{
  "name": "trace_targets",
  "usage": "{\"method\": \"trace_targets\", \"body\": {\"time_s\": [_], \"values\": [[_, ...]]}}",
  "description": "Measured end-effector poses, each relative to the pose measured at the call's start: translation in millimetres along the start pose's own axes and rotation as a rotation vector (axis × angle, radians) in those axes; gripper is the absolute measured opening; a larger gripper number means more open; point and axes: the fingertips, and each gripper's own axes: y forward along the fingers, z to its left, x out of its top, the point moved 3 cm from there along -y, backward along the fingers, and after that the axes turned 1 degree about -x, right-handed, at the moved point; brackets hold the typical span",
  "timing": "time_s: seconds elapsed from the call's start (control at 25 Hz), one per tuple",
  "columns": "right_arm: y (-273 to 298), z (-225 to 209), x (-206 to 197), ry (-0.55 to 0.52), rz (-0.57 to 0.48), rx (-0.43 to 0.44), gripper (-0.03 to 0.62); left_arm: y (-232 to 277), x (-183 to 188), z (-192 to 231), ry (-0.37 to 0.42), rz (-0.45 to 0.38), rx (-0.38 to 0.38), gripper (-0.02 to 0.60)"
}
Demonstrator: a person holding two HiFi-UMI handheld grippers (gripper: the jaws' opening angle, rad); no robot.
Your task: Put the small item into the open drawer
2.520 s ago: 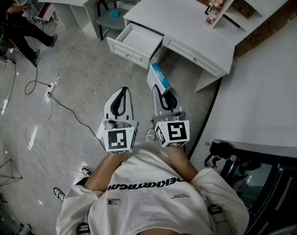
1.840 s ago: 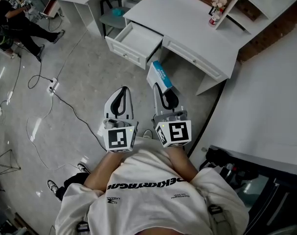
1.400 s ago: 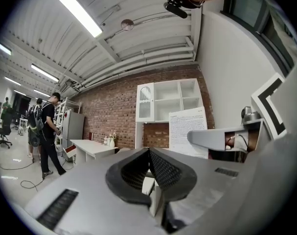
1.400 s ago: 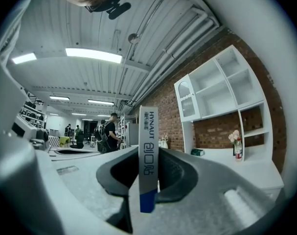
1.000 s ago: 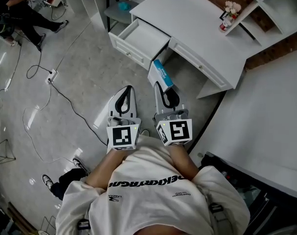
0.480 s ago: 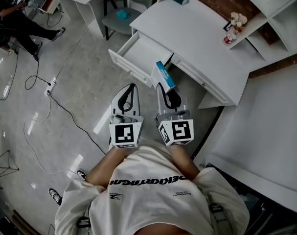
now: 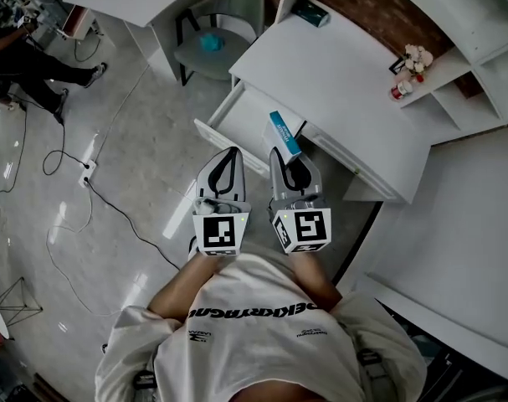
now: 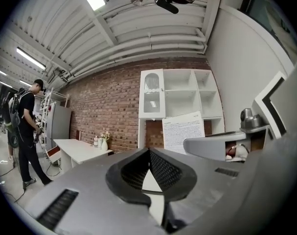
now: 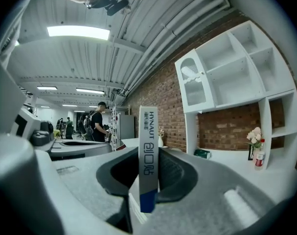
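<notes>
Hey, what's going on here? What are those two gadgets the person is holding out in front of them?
A person is standing at a white desk with a handheld gripper in each hand. The right gripper is clamped on a small blue-and-white box, held upright and pointed toward the desk's open drawer. The left gripper is closed with nothing in it. The box is not yet in the drawer.
</notes>
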Motion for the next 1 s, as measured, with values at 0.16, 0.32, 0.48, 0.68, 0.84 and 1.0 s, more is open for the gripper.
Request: {"method": "trace_targets", "body": {"time_s": [0.16,0.32,0.48,0.68,0.84,1.0], "values": [[40.3,4.4,1.7,-0.013,0.019,-0.013,0.077,28.3,-7.2,31.4,-0.024,0.024,-0.012,-0.002],[73.5,6.0,-3.4,-0.044,0.058,-0.034,0.077,49.5,-12.9,56.3,-0.032,0.039,-0.031,-0.002],[99.9,6.9,-5.1,-0.056,0.093,-0.053,0.077,71.7,-9.9,78.5,-0.046,0.022,-0.046,-0.002],[118.3,10.6,-6.7,-0.077,0.12,-0.055,0.077,88.0,-14.4,87.4,-0.068,0.03,-0.066,-0.002],[127.4,7.0,-17.8,-0.081,0.16,-0.052,0.077,98.1,-21.8,86.0,-0.077,0.044,-0.076,-0.002],[136.8,-1.0,-31.8,-0.074,0.2,-0.037,0.077,109.0,-35.9,85.7,-0.084,0.08,-0.062,-0.002]]}}
